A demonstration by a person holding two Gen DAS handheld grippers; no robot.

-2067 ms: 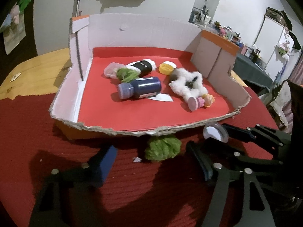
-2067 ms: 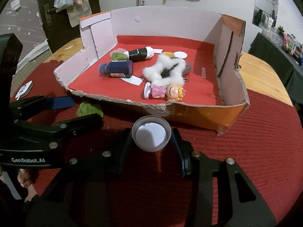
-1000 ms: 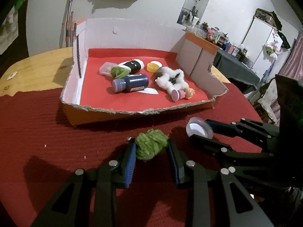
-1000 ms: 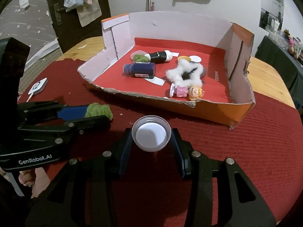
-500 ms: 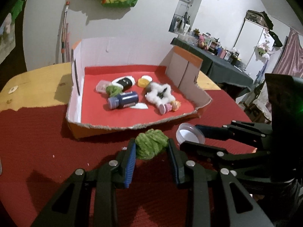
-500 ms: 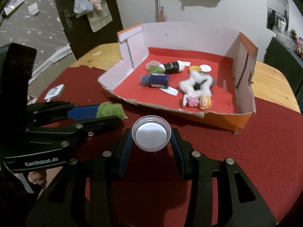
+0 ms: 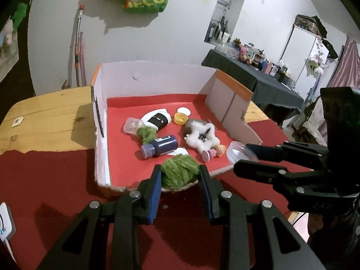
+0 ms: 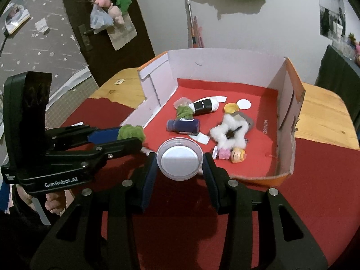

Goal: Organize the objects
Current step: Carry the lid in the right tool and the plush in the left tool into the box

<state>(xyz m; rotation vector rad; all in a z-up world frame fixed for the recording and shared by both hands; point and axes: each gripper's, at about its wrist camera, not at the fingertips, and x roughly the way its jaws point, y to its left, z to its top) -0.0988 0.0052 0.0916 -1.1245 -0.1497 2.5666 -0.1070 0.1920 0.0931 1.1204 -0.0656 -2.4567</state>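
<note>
While both carried loads over the box [image 7: 155, 83] | left hand-held gripper [image 7: 180, 175] clamped soft, squashy green pompom [image 7: 178, 172] | right hand-held gripper [image 8: 180, 163] pinched light, rigid lid [image 8: 180, 159] by its rim.

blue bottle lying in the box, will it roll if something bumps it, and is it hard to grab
The blue bottle lies on its side on the flat red floor of the box, so it would probably roll. Its smooth round body may slip between pads. It looks rigid, so it is unlikely to squash.
</note>
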